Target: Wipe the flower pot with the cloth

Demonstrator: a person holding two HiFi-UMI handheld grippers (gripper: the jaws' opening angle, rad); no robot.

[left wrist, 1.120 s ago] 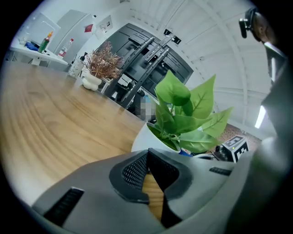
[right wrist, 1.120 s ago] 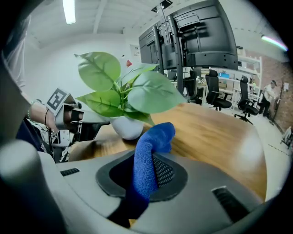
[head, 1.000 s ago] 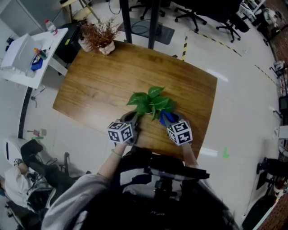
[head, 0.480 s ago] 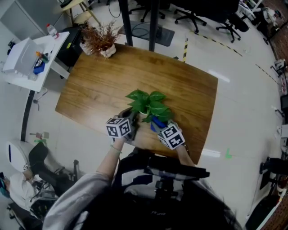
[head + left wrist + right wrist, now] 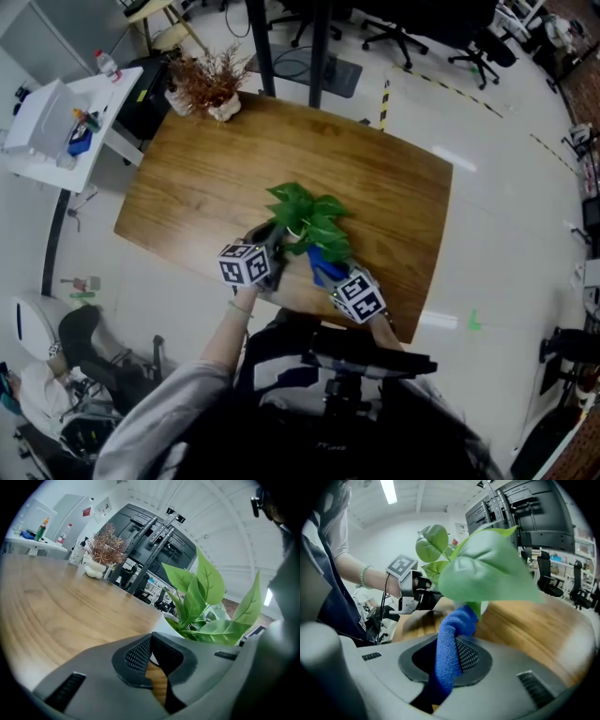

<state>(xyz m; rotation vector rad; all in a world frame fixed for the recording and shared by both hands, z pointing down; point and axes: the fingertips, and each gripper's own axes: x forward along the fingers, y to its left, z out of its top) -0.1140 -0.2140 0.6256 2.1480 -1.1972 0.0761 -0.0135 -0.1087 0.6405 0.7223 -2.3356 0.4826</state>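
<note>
Sweeping round the flower pot (image 5: 161, 625) from its right to its near side, the right gripper (image 5: 319, 267), clamped on the blue cloth (image 5: 452, 648), is wiping fresh surface near the counter's (image 5: 234, 169) front edge, while the left gripper (image 5: 272, 246), seemingly pinched narrowly on the rim, is steadying it.

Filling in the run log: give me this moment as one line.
step: wipe | left gripper: shut on flower pot rim | right gripper: shut on cloth | cloth tip at pot, below leaves
</note>
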